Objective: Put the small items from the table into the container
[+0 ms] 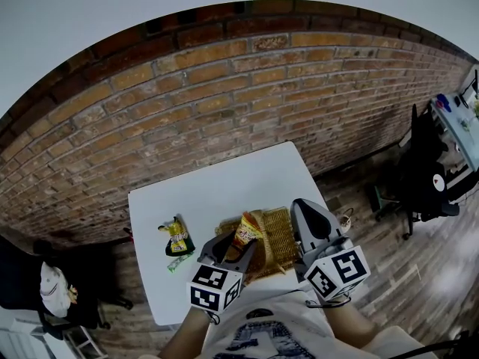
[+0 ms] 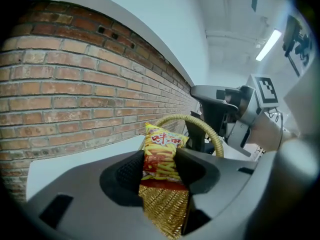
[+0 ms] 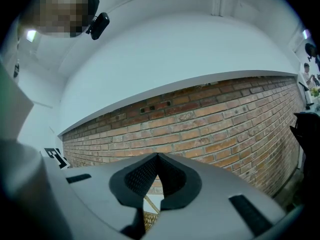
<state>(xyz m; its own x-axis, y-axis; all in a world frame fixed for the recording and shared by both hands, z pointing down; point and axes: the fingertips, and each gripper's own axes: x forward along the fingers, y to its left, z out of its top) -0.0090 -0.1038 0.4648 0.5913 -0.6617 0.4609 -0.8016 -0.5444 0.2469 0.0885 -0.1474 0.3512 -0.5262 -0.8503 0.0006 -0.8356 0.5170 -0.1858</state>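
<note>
Now, left gripper [image 1: 233, 250]: clamped on a snack packet [image 2: 161, 154], gripped across its lower half and held upright over the woven basket [image 1: 283, 230]. The basket's handle [image 2: 202, 126] arches behind the packet.

Right gripper [image 3: 158, 160]: jaws closed tip to tip on nothing, at the basket's right side.

Treat the packet as light, air-puffed and crinkly. Its film is probably slick and yields under the pads, so you need only a moderate squeeze; a hard one could crush the contents or split a seam. Your hold across the body, below the top seal, looks sound for a short release into the basket.

A dark-and-yellow packet [image 1: 177, 238] and a small green wrapper [image 1: 179, 262] lie close together on the white table [image 1: 224, 185], left of the basket. Both look soft and light, and are best pinched across the flat middle.
</note>
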